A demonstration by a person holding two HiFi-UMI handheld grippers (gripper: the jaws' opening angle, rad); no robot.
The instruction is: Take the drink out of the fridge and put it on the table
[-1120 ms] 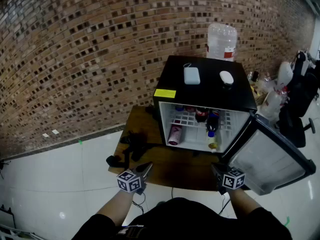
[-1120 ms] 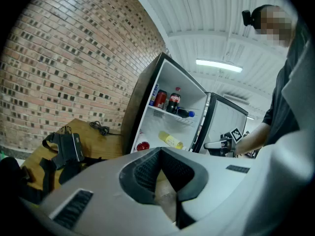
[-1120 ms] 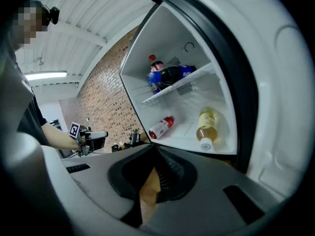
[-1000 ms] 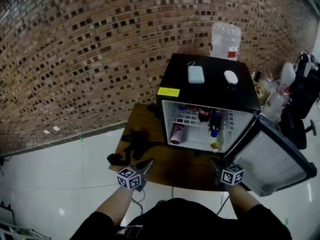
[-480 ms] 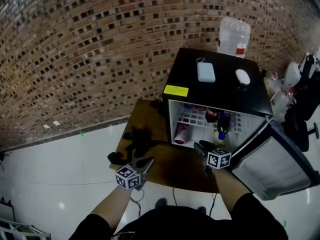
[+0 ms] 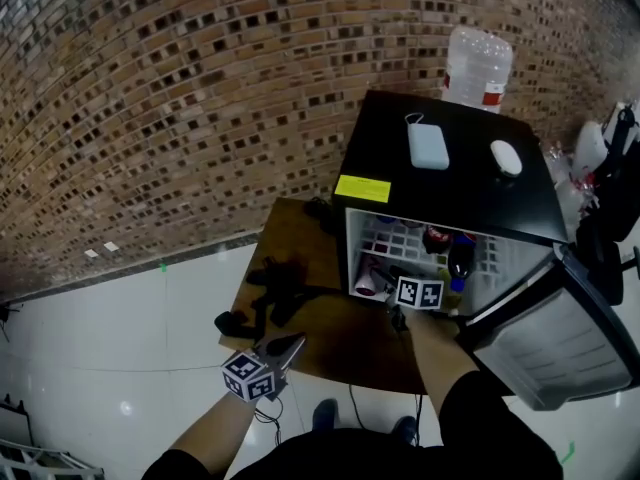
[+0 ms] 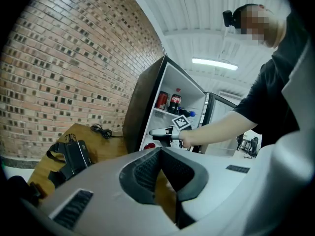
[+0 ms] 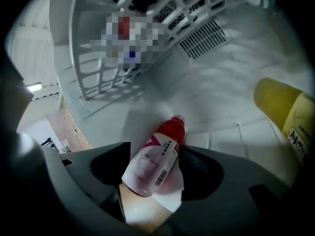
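Observation:
A black mini fridge (image 6: 450,183) stands open on the wooden table (image 6: 330,343). A red drink bottle (image 8: 152,159) with a white-pink label lies on its side on the fridge floor, seen in the head view as a pink bottle (image 6: 366,280). My right gripper (image 8: 155,165) reaches into the lower compartment. Its jaws have just been opening and stand open, with the bottle lying between them. The right gripper (image 6: 388,276) sits at the fridge mouth. My left gripper (image 6: 285,346) hovers shut and empty over the table's front edge; the left gripper (image 7: 160,154) shows its pads together.
The fridge door (image 6: 545,343) hangs open to the right. Cola bottles (image 6: 460,253) stand on the wire shelf above, and a yellow bottle (image 8: 288,117) stands right of the red one. Black gear and cables (image 6: 275,288) lie on the table's left. A power bank (image 6: 427,146) and mouse (image 6: 506,157) rest on the fridge top.
My right gripper has moved from the table's front edge forward into the fridge's lower compartment, and its jaws have opened. The left gripper has stayed about where it was.

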